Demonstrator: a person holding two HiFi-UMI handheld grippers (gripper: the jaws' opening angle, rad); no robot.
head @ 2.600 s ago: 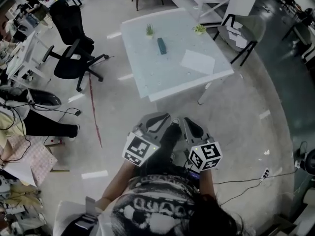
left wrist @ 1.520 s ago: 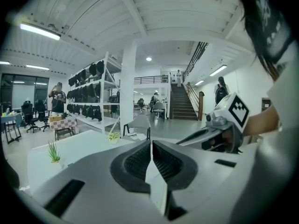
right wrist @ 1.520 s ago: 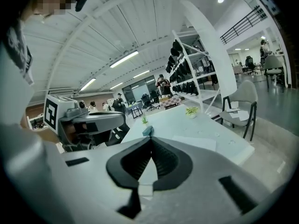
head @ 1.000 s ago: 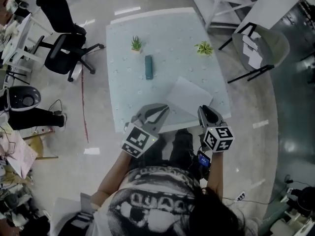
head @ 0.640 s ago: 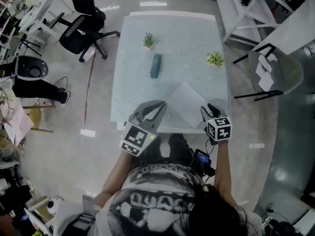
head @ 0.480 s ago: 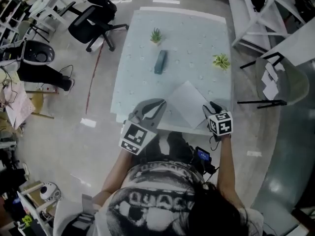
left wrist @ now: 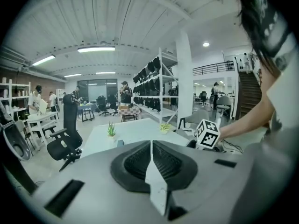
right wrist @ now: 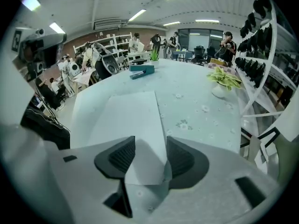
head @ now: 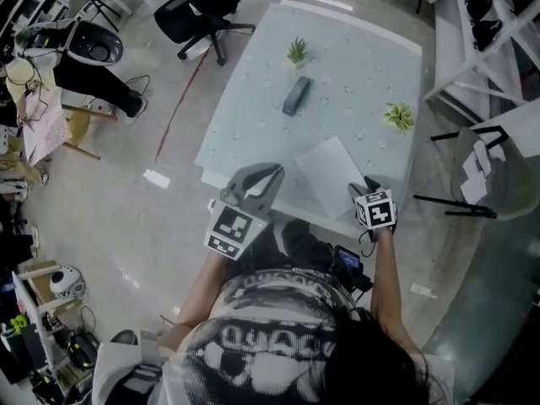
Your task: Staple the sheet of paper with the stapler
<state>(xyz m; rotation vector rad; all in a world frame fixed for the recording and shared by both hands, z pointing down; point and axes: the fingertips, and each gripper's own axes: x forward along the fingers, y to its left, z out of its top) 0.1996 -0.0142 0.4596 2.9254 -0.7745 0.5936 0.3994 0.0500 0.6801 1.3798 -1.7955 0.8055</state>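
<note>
Counts:
- 1 table
- 1 sheet
- 1 stapler
- 2 potted plants, one just past the stapler, one ahead of the right gripper
- 2 grippers, one in each of the person's hands

**Stapler.** Dark teal. It lies flat on the table, well ahead of the left gripper and clear of it. In the head view its long axis runs away from the person, with the far end tipped a little right. In the right gripper view the stapler sits far ahead and left of the jaws, beyond the sheet. I cannot tell which end is the mouth.

**Sheet.** It lies flat near the table's front edge, between the two grippers but nearer the right one. Its long axis slants from far-left to near-right, toward the right gripper. In the right gripper view the sheet spreads away ahead, and its near corner lies in the gap between the jaws.

**Right gripper**. Tilted down at the table edge. Its jaws have just been opening and stand spread, with the pads off the paper.

**Left gripper**. Held near level off the table's front-left. Jaws pressed together, nothing between them.
</note>
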